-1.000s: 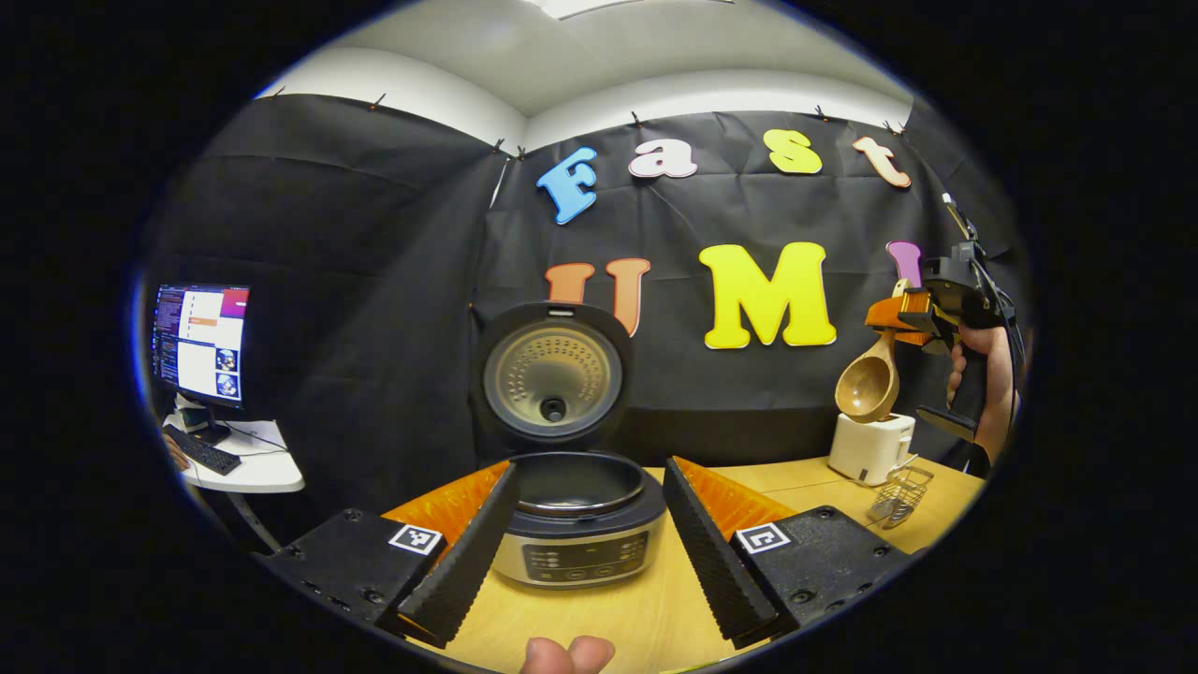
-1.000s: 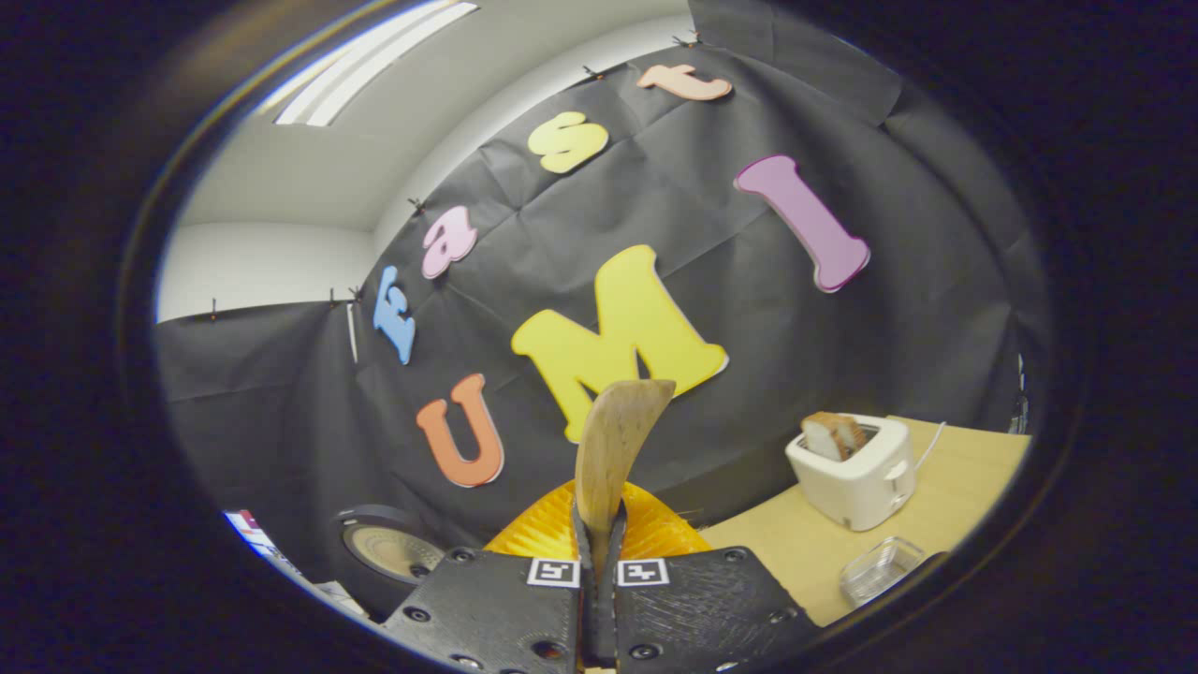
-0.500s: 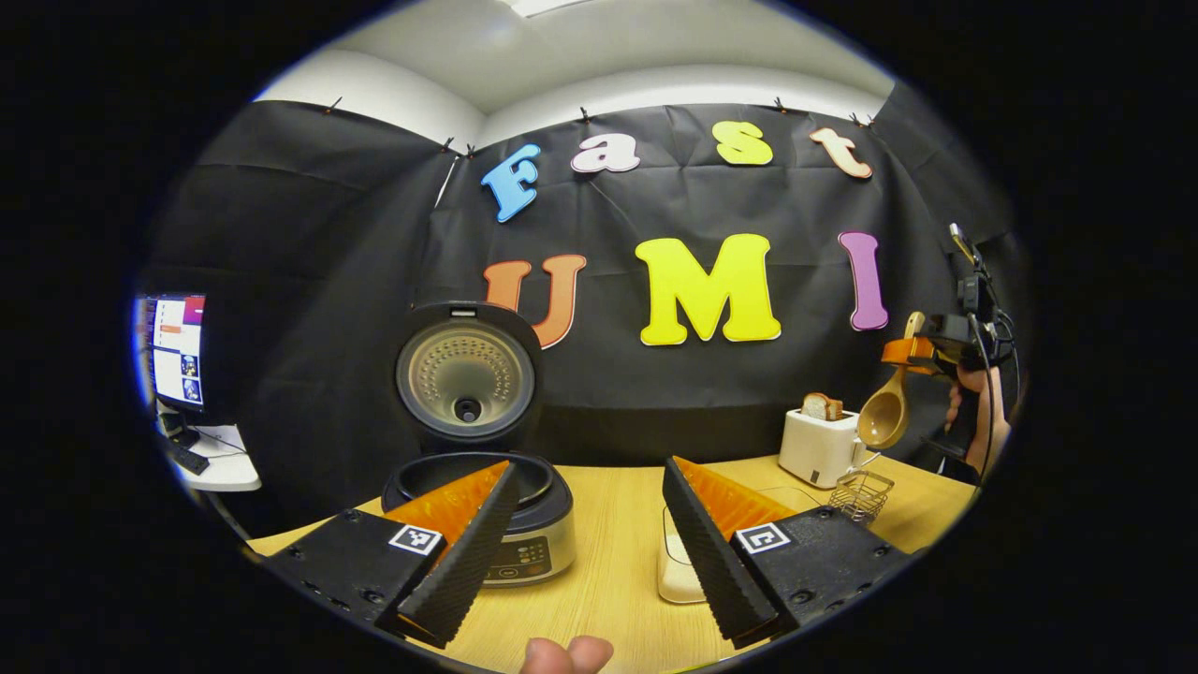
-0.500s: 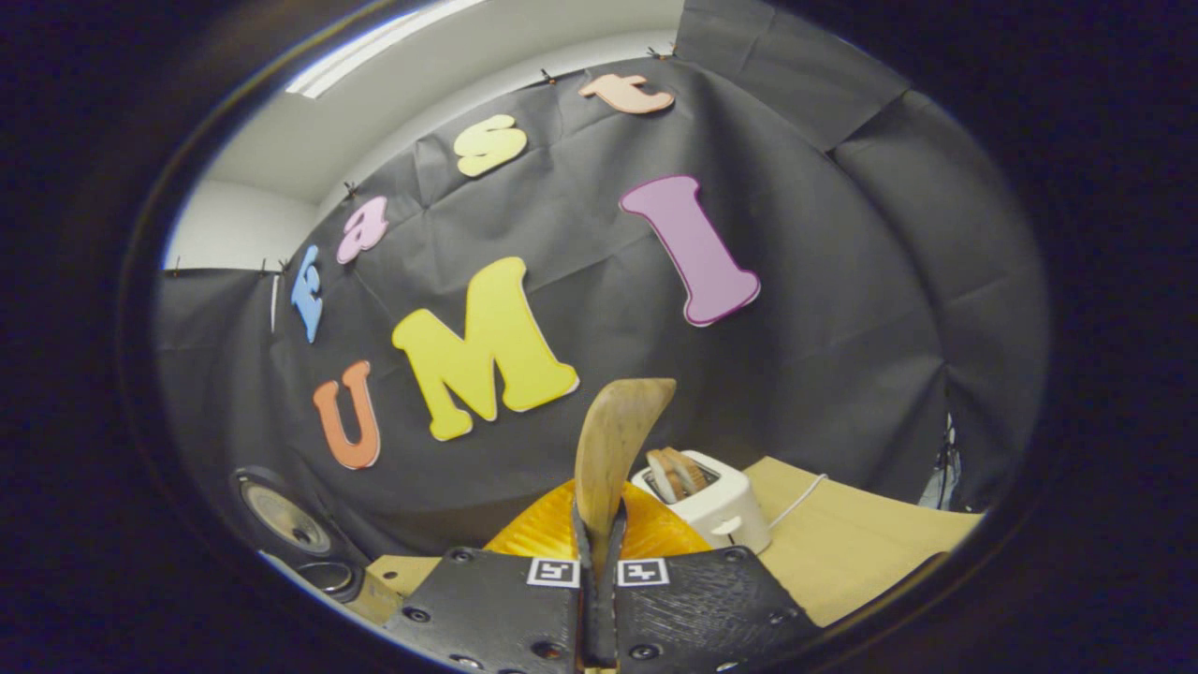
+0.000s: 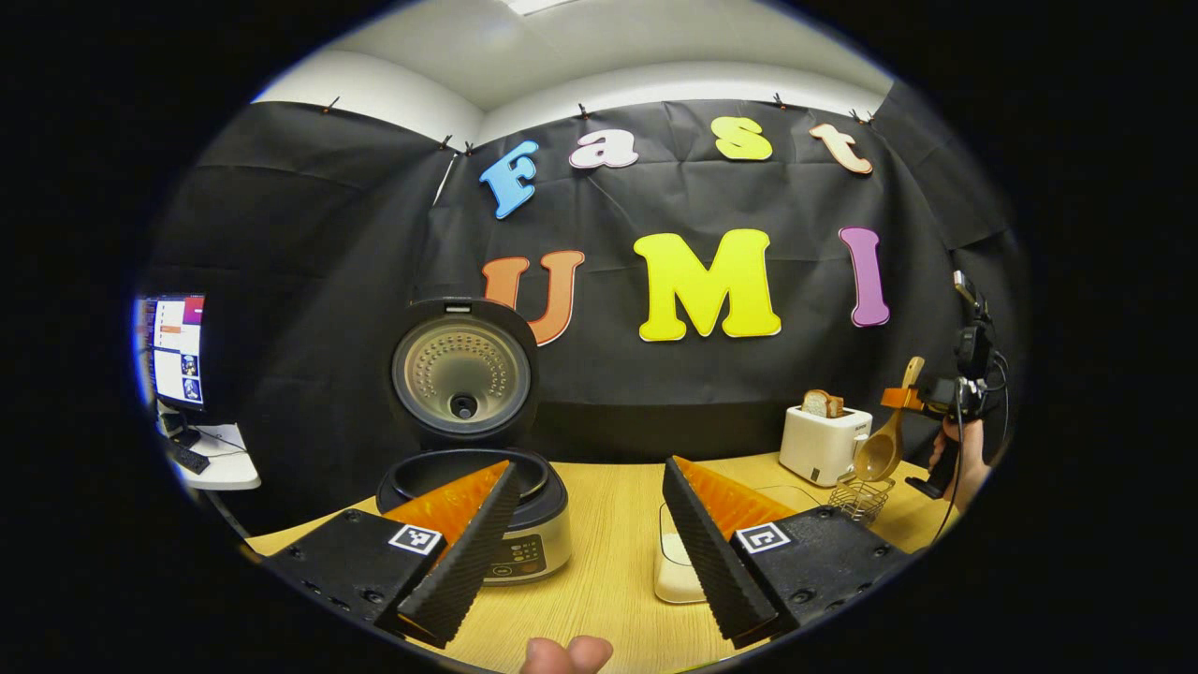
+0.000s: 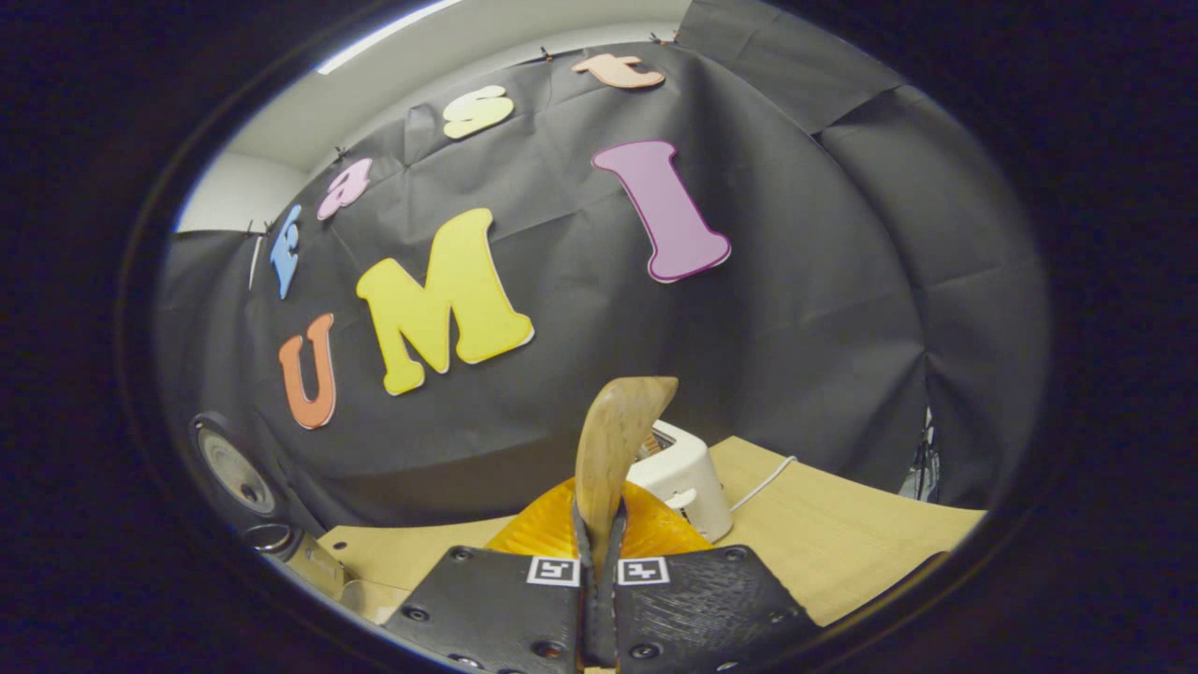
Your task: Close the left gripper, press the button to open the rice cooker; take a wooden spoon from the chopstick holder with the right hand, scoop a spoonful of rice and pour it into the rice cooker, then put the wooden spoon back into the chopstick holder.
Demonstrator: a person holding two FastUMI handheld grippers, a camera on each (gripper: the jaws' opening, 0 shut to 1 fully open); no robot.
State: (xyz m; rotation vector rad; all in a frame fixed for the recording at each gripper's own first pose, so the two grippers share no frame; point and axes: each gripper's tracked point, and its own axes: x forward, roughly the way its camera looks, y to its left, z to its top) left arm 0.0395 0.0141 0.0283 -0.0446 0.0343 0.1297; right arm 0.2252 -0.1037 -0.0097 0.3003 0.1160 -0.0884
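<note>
- Holding the spoon [image 6: 613, 449] tight between both fingers [image 6: 582, 534] of the right gripper [image 6: 599, 562], handle pinched, wood sticking up past the tips.
- Seen far off at the right edge of the left gripper view: right gripper [image 5: 922, 401], held by a hand [image 5: 955, 463], with the spoon [image 5: 884, 445] hanging bowl down.
- Hanging just over the wire holder [image 5: 859, 499], bowl near its rim; cannot tell if touching.
- Spread wide and gripping nothing: left gripper [image 5: 590, 552], fingers well apart above the table [image 5: 599, 599].
- Sitting behind the left finger [image 5: 463, 562]: cooker [image 5: 524, 534], lid [image 5: 461, 374] up and open, pot mouth showing dark.
- Peeking out beside the right finger: a white dish [image 5: 674, 576] on the table.
- Standing at the back right, near the holder: white toaster [image 5: 824, 445] with bread in its slot.
- Showing again in the right gripper view, right behind the spoon: toaster [image 6: 688, 473], cord trailing over the table [image 6: 842, 543].
- Glowing far left on a small white desk: a screen [image 5: 173, 346].
</note>
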